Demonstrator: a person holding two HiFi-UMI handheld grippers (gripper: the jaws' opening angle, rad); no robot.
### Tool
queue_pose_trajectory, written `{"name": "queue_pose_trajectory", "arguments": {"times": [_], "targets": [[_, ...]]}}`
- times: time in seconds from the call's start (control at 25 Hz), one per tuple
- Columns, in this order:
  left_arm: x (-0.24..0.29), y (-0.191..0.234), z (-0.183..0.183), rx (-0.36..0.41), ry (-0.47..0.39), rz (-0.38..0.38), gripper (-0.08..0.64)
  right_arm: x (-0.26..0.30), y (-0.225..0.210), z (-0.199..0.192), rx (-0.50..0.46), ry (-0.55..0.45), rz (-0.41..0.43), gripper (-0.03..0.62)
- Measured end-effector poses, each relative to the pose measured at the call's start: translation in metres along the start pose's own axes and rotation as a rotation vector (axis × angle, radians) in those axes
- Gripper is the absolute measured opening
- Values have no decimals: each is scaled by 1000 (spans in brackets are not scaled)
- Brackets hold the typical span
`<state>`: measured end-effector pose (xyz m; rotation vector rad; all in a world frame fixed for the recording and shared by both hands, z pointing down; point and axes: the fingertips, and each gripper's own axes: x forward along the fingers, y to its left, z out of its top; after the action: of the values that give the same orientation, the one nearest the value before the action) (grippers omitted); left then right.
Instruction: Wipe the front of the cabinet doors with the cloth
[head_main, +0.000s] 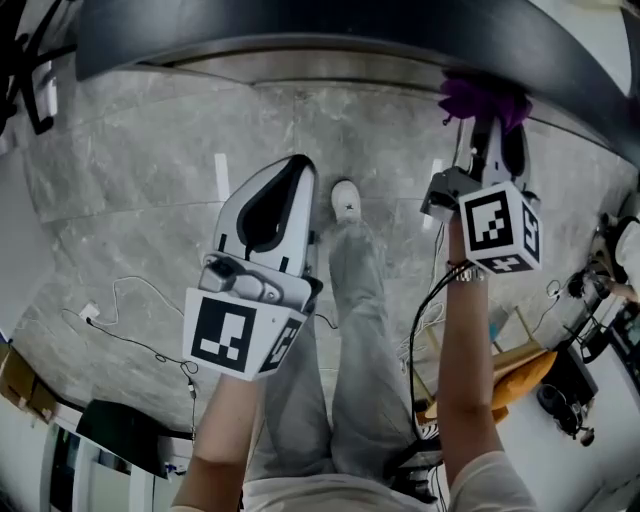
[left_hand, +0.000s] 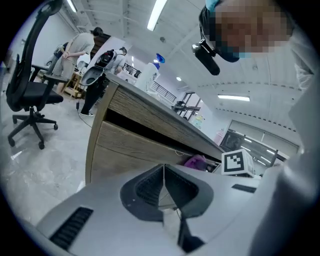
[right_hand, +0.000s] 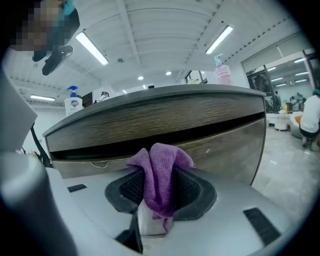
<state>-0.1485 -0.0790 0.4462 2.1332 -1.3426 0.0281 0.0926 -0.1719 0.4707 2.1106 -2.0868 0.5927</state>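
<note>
Close to the wooden cabinet doors (right_hand: 220, 145), the right hand-held gripper (right_hand: 158, 182) is pinching a purple cloth (right_hand: 161, 160) — the cloth bunches up out of its jaws, near the dark gap in the wood. I cannot tell if it touches. Further back, the left hand-held gripper (left_hand: 164, 172) has its jaws pressed together with nothing in them. A blue spray bottle (right_hand: 73, 104) and a pink bottle (right_hand: 222, 74) stand on the desk (right_hand: 165, 90) above.
</note>
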Motion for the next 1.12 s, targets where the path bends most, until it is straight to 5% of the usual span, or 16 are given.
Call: {"name": "queue_pose_trajectory", "arguments": {"times": [0.2, 0.44, 1.12], "targets": [[4, 17, 7, -2, -24, 34, 17, 2, 31, 1, -47, 4, 51, 138], [-23, 54, 21, -6, -46, 82, 17, -1, 140, -29, -170, 26, 230, 138], [-97, 107, 25, -50, -122, 255, 17, -12, 324, -63, -180, 112, 581, 140]]}}
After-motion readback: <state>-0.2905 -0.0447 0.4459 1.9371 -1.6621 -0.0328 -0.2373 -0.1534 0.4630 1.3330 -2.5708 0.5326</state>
